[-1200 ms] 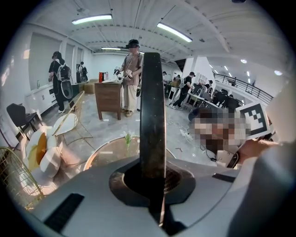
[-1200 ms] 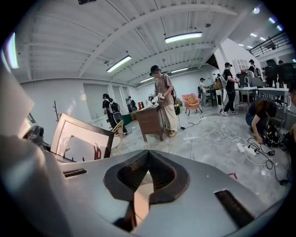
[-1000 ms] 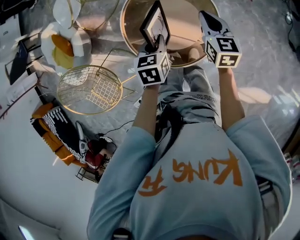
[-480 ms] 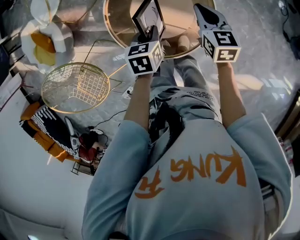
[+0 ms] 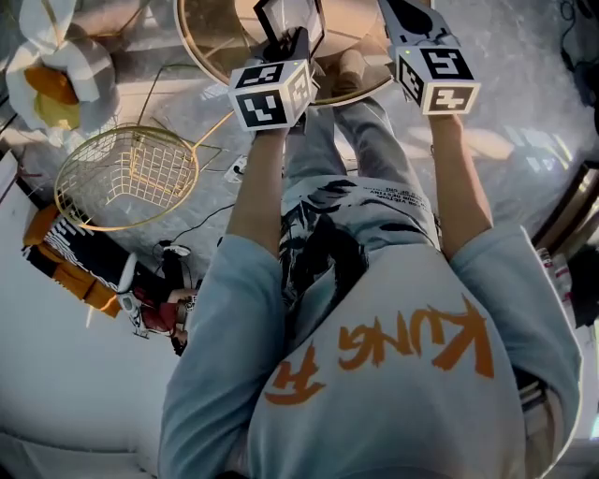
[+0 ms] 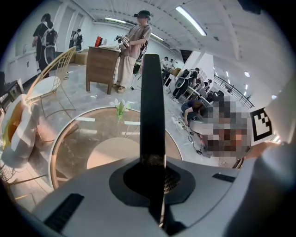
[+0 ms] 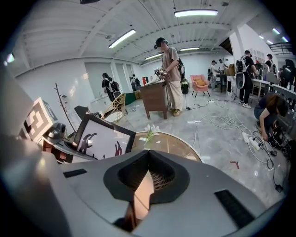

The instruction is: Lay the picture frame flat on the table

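The black picture frame with a white print stands upright above the round glass table. My left gripper is shut on the frame's lower edge. In the left gripper view the frame shows edge-on as a dark vertical bar clamped between the jaws. My right gripper hovers to the frame's right over the table's near rim, shut with nothing in it. From the right gripper view the frame's face leans at the left, beside the tabletop.
A white flower lies on the table's far side. A gold wire chair and a white-and-yellow flower-shaped seat stand left of the table. An orange and black bundle lies on the floor. Cables, a wooden cabinet and several people are beyond.
Both grippers sit further left and higher in the head view, and the frame has gone along in the left gripper, still upright over the table. The right gripper keeps its spacing.
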Demonstrator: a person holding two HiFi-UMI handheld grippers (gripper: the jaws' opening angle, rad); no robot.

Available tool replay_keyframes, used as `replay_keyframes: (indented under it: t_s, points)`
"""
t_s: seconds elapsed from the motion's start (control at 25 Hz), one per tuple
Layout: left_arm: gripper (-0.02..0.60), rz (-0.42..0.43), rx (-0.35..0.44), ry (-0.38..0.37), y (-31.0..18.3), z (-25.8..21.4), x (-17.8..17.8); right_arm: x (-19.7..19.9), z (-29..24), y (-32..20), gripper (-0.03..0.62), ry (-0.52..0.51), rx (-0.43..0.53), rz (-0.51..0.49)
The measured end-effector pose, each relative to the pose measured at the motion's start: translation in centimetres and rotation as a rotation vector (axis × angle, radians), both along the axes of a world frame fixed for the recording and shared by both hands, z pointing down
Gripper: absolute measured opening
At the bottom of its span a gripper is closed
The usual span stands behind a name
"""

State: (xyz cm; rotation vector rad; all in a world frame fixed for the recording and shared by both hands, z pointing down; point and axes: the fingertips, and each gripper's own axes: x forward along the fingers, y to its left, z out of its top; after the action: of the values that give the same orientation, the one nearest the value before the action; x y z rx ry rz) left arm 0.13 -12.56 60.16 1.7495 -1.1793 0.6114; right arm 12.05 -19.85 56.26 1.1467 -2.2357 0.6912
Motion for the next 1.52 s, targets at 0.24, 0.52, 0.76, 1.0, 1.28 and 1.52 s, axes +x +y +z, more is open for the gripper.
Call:
replay_keyframes:
  t_s: [0.24,0.52,0.76,1.0,1.28,1.52]
  points:
    - [0.026,0.022,-0.050,0.069,-0.2,3.4,0.3,-1.0,3.1,0.3,-0.002,0.016,-0.045,-0.010]
    - [0.026,0.082,-0.101,0.176,-0.8,7.1,1.5,-1.6,5.0,0.9,-0.002,0.019,-0.083,-0.017]
    - [0.026,0.084,-0.183,0.287,-1.3,9.4,2.7,-1.0,6.5,1.6,-0.002,0.041,-0.129,-0.021]
    - [0.026,0.035,-0.261,0.392,-0.9,11.8,3.6,-0.7,8.0,2.4,-0.002,0.043,-0.153,-0.017]
    - [0.028,0.005,-0.340,0.405,-1.1,13.8,4.1,-0.6,8.7,2.1,-0.002,0.040,-0.168,-0.009]
    - [0.039,0.006,-0.363,0.386,-0.7,14.1,3.9,-0.2,8.8,2.9,-0.002,0.041,-0.178,-0.001]
